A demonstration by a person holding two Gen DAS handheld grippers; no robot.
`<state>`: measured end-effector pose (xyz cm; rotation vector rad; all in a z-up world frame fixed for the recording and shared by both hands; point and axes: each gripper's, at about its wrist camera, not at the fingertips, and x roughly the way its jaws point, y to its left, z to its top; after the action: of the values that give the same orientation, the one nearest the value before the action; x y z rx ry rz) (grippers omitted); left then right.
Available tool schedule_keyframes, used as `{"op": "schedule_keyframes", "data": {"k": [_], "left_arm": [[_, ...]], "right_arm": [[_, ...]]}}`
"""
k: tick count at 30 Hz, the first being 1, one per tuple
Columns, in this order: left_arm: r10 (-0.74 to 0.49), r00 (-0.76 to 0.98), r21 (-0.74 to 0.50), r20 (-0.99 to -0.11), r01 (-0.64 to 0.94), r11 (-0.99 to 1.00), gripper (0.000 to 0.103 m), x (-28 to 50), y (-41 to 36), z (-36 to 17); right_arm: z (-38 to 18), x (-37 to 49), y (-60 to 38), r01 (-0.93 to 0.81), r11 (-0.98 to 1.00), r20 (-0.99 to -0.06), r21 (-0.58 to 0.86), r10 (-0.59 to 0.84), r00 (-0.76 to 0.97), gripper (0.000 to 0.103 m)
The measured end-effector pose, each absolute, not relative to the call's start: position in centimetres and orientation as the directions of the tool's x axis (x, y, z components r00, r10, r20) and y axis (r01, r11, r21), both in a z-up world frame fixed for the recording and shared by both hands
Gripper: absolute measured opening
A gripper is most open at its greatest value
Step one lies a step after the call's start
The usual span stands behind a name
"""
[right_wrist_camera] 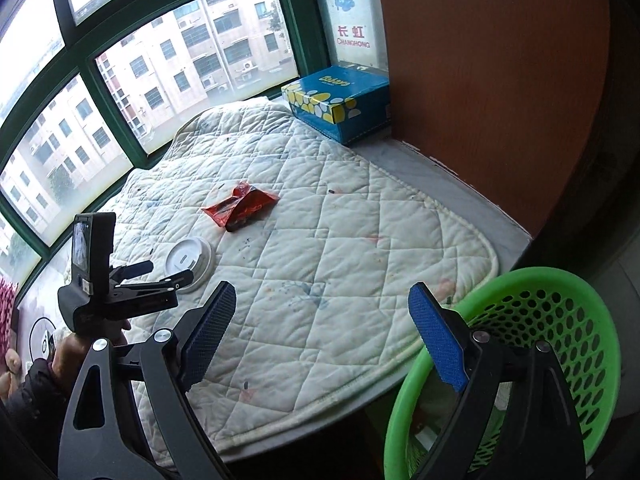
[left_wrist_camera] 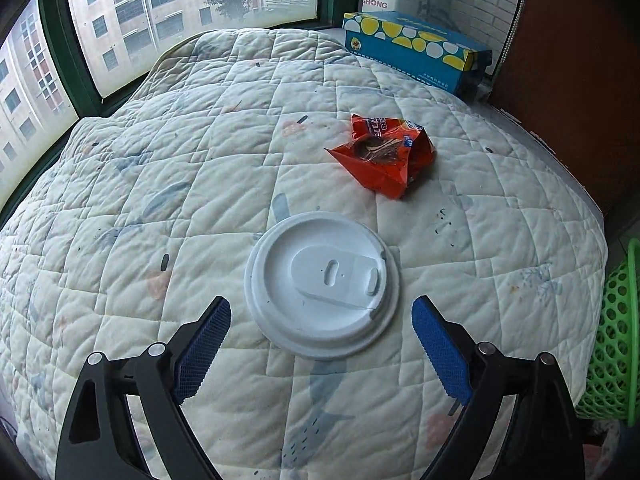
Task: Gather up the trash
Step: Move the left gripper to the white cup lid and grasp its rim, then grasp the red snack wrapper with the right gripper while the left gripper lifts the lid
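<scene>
- Left gripper (left_wrist_camera: 321, 312) poised low over a quilted white pad (left_wrist_camera: 160, 208), blue-padded fingers (left_wrist_camera: 208, 336) spread wide to either side of a white plastic cup lid (left_wrist_camera: 322, 286), touching neither edge of it.
- Lid lying flat on the pad, top side up, near the pad's edge closest to the left wrist camera.
- Crumpled orange snack wrapper (left_wrist_camera: 384, 152) resting on the pad beyond the lid, apart from it, toward the pad's far right corner.
- Blue tissue box (left_wrist_camera: 416, 46) with yellow and white spots standing at the far right corner, against the window sill and beside a brown panel (right_wrist_camera: 500, 100).
- Right gripper (right_wrist_camera: 322, 312) held above the pad's near right edge, fingers (right_wrist_camera: 438, 344) parted and holding nothing.
- Green perforated plastic basket (right_wrist_camera: 560, 320) standing off the pad's near right corner, partly behind the right finger; contents hard to make out.
- From the right wrist view, left gripper seen at the pad's left edge, its fingertips level with the lid.
- Green-framed window (right_wrist_camera: 92, 80) behind the pad, apartment blocks outside.
</scene>
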<state>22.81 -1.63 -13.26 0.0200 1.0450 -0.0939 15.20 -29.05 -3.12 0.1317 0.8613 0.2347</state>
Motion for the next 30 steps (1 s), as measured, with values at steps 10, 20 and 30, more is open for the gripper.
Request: {"op": "schedule_keyframes", "data": {"k": [10,20,30], "left_arm": [[-0.103,0.501,-0.057,-0.859,0.106,0.993,0.081,24.1,-1.1,-14.4],[-0.111,0.541,-0.086,-0.834,0.072,0.994,0.080,22.0,1.7,-11.5],[-0.085,0.601,-0.098,-0.795,0.011,0.995,0.080,19.5,6.4,-8.2]], "right_arm": [[-4.2,18.2,-26.1,-0.200,0.960,-0.753,0.195,0.278,0.597,0.087],[-5.5,22.7,-22.6,-0.261,0.928,-0.775,0.268,0.368,0.514,0.087],[-8.2,30.4,-17.9,-0.221,0.887,-0.791,0.405,0.461,0.402,0.087]]}}
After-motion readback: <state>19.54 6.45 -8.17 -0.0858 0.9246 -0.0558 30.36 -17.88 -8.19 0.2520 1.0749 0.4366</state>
